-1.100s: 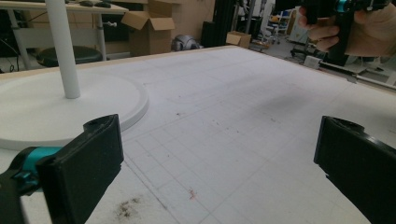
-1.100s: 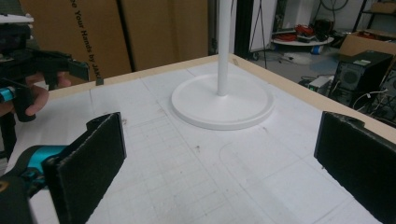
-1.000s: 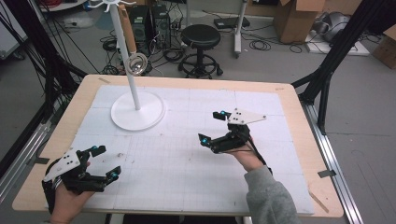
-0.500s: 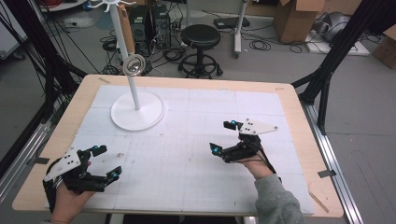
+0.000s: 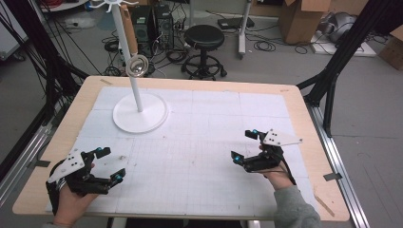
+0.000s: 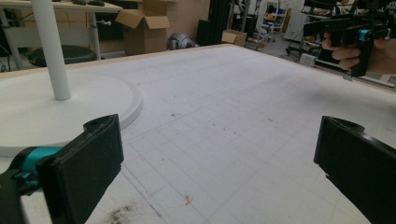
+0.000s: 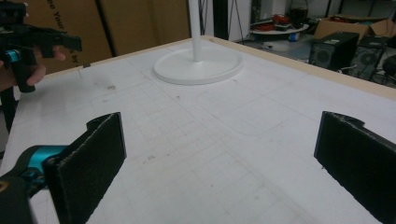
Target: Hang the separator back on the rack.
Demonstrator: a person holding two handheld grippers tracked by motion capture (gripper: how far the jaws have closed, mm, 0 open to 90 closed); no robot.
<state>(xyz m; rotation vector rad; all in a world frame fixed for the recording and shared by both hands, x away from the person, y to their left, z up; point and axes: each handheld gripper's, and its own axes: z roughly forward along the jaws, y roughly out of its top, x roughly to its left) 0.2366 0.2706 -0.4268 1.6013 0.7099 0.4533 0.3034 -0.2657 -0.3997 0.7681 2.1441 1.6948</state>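
Both grippers, left (image 5: 108,165) and right (image 5: 245,145), spread empty over white gridded mat (image 5: 204,142); cluttered workshop behind

A white stand (image 5: 139,112) is the thing nearest the two grippers, in the upper left of the high view on the bench's white gridded mat (image 5: 204,142). It has a flat round base lying on the mat and a thin white pole rising upright from the base's centre. A shiny metal bowl-shaped piece (image 5: 137,65) hangs beside the pole, partway up. The stand sits well apart from both grippers.
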